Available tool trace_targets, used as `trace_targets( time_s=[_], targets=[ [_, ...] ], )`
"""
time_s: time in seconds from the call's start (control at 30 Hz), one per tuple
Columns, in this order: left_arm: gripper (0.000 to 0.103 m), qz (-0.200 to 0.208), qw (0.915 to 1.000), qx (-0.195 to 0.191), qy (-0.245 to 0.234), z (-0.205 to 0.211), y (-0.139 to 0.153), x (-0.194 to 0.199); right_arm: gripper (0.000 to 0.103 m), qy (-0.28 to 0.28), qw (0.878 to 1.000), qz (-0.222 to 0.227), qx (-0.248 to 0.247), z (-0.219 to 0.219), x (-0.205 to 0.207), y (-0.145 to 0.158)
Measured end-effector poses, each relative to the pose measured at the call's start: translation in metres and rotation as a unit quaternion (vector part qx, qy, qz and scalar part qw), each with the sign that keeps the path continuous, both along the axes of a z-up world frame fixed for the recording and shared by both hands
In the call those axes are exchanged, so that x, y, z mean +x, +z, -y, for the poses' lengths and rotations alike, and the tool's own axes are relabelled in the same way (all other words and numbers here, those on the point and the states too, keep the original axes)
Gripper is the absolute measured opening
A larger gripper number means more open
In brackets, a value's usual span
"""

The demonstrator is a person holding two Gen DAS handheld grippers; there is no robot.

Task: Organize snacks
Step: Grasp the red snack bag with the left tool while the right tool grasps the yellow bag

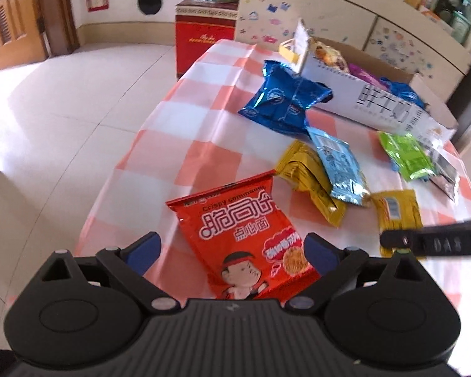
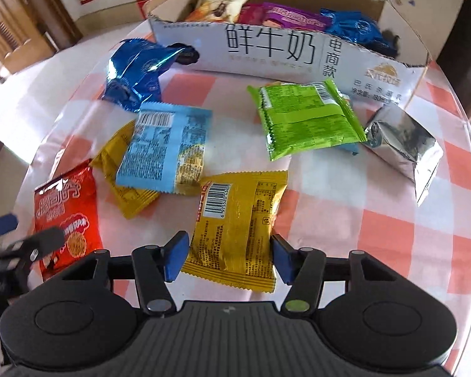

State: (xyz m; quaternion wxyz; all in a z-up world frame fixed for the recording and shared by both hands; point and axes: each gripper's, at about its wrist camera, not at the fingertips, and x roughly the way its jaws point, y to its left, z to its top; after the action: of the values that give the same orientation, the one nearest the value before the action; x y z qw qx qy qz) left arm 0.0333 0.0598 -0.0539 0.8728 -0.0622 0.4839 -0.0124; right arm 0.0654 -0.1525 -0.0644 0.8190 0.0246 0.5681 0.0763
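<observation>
My left gripper [image 1: 232, 251] is open, its blue pads either side of a red noodle-snack packet [image 1: 245, 238] lying near the table's near left edge. My right gripper [image 2: 229, 254] is open around the near end of a yellow packet [image 2: 238, 226] lying barcode side up. The red packet also shows in the right wrist view [image 2: 66, 207], with the left gripper's finger [image 2: 47, 238] over it. The right gripper's finger [image 1: 430, 240] crosses the left wrist view over the yellow packet [image 1: 398, 210]. A white cardboard box [image 2: 276, 50] at the back holds several snack packets.
On the checked tablecloth [image 2: 376, 226] lie a light blue packet [image 2: 166, 150] over another yellow packet [image 2: 122, 176], a dark blue bag [image 2: 138, 72], a green packet [image 2: 304, 119] and a silver bag [image 2: 405, 144]. A red carton [image 1: 204, 40] and cabinets [image 1: 345, 22] stand behind the table.
</observation>
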Motion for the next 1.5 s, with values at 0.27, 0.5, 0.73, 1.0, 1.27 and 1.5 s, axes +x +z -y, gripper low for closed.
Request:
trace_targets(
  time_s=[0.27, 0.5, 0.73, 1.0, 1.27, 1.5],
  targets=[
    [0.097, -0.02, 0.9995, 0.016, 0.019, 0.015, -0.015, 0.014, 0.064, 0.01, 1.0, 0.002, -0.007, 0.002, 0.0, 0.002],
    [0.103, -0.036, 0.9977, 0.058, 0.009, 0.026, -0.03, 0.012, 0.067, 0.007, 1.0, -0.007, 0.001, 0.004, 0.0, -0.001],
    [0.103, -0.036, 0.998, 0.05, 0.014, 0.024, -0.03, 0.011, 0.077, -0.009, 1.0, -0.01, 0.001, 0.007, 0.003, -0.004],
    [0.077, -0.02, 0.9986, 0.048, -0.013, 0.026, -0.024, 0.008, 0.062, -0.005, 1.0, 0.006, -0.007, 0.008, 0.001, -0.001],
    [0.071, -0.007, 0.9991, 0.038, -0.018, 0.022, -0.013, 0.001, 0.061, 0.025, 0.999, 0.034, 0.005, 0.002, -0.008, 0.018],
    [0.067, 0.02, 0.9993, 0.032, 0.001, 0.015, 0.003, -0.004, 0.061, 0.053, 0.997, 0.053, 0.007, -0.008, -0.014, 0.032]
  ],
)
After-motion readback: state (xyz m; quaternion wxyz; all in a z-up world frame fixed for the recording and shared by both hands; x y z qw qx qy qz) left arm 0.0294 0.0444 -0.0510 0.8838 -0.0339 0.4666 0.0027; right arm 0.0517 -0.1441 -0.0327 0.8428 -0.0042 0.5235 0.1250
